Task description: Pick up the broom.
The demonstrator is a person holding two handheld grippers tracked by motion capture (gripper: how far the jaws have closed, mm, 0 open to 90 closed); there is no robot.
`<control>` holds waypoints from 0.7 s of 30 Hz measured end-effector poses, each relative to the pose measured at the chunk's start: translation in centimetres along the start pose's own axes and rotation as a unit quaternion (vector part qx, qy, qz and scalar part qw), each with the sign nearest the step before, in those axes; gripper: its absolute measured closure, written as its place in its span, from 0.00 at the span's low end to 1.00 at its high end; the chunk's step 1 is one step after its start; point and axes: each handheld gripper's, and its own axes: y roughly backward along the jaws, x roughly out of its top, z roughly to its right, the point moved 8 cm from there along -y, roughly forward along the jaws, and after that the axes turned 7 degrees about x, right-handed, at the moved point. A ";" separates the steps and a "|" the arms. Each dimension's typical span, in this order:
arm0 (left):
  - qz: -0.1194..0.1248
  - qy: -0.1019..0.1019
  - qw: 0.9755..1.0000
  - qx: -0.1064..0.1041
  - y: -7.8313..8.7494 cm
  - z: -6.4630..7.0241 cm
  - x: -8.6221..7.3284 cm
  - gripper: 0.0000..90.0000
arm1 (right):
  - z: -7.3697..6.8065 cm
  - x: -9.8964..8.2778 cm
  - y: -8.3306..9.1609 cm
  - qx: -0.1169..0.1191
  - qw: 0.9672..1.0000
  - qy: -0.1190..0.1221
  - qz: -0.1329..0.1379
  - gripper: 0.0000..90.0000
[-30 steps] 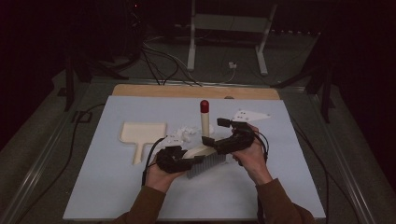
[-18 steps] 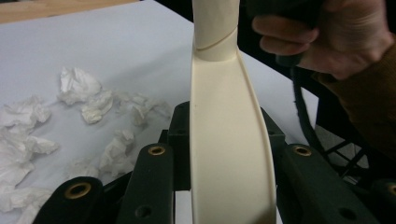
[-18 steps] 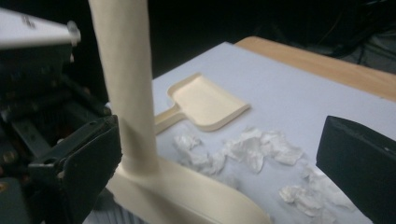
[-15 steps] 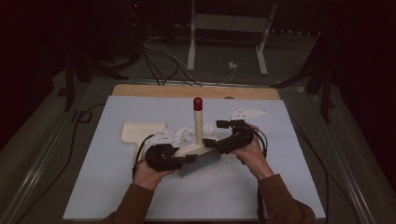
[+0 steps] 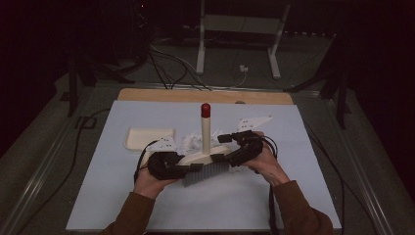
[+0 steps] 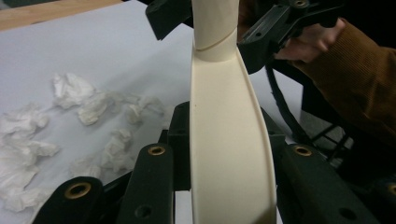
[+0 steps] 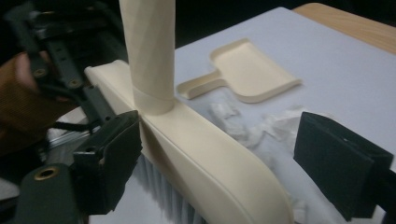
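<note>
A cream hand brush (image 5: pixel 203 159) with grey bristles stands on the white sheet, its handle (image 5: pixel 206 129) upright with a red tip. My left gripper (image 5: pixel 191 169) is shut on the left end of the brush head (image 6: pixel 229 154). My right gripper (image 5: pixel 221 148) straddles the head's right end (image 7: pixel 210 154). Its jaws have just been closing with the head between them: the left pad (image 7: pixel 107 158) is close against the brush, the right pad (image 7: pixel 341 163) stands well off. A cream dustpan (image 5: pixel 147 138) (image 7: pixel 252 70) lies to the left, with crumpled white paper (image 5: pixel 192 141) (image 6: pixel 70 116) (image 7: pixel 252 126) beside the brush.
The white sheet (image 5: pixel 122 196) covers most of the table, with a wooden edge (image 5: pixel 161 94) along the back. Cables (image 5: pixel 73 166) trail down the left side. A white stand's legs (image 5: pixel 200 49) rise behind the table on the dark floor.
The brush and my left gripper have shifted a little to the left, covering the dustpan's handle. The right gripper has stayed in place around the brush head.
</note>
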 end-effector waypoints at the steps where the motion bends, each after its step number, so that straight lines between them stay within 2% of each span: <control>1: -0.002 -0.005 1.000 -0.002 0.1 0.1 -0.1 0.76 | -0.1 -0.1 0.0 0.004 1.000 0.006 -0.005 0.18; 4: -0.005 -0.017 1.000 -0.016 0.2 0.4 -0.2 0.76 | -0.6 -0.5 -0.2 0.015 0.999 0.024 -0.029 0.20; 5: -0.005 -0.017 1.000 -0.016 0.2 0.4 -0.2 0.76 | -0.6 -0.5 -0.2 0.015 0.999 0.024 -0.029 0.20; 6: -0.006 -0.020 1.000 -0.022 0.1 0.5 -0.2 0.76 | -1.0 -0.7 -0.3 0.026 0.999 0.031 -0.037 0.22; 8: -0.006 -0.027 0.999 -0.034 0.1 0.7 -0.3 0.76 | -1.1 -0.8 -0.3 0.030 0.998 0.033 -0.039 0.23; 9: -0.007 -0.032 0.999 -0.040 0.1 0.9 -0.3 0.76 | -1.6 -1.0 -0.5 0.048 0.997 0.043 -0.051 0.24; 11: -0.009 -0.040 0.998 -0.046 0.1 1.1 -0.4 0.77 | -1.8 -1.1 -0.5 0.053 0.996 0.046 -0.056 0.27; 13: -0.010 -0.044 0.998 -0.052 0.1 1.2 -0.5 0.77 | -2.5 -1.5 -0.7 0.080 0.993 0.060 -0.070 0.39; 15: -0.011 -0.045 0.998 -0.051 0.1 1.2 -0.5 0.77 | -2.8 -1.6 -0.8 0.097 0.990 0.062 -0.077 0.50; 18: -0.014 -0.043 0.997 -0.061 0.0 1.2 -0.6 0.77 | -2.9 -1.7 -0.8 0.111 0.989 0.058 -0.083 0.55; 21: -0.018 -0.046 0.997 -0.066 -0.1 1.3 -0.7 0.76 | -3.1 -1.9 -0.8 0.129 0.985 0.063 -0.094 0.61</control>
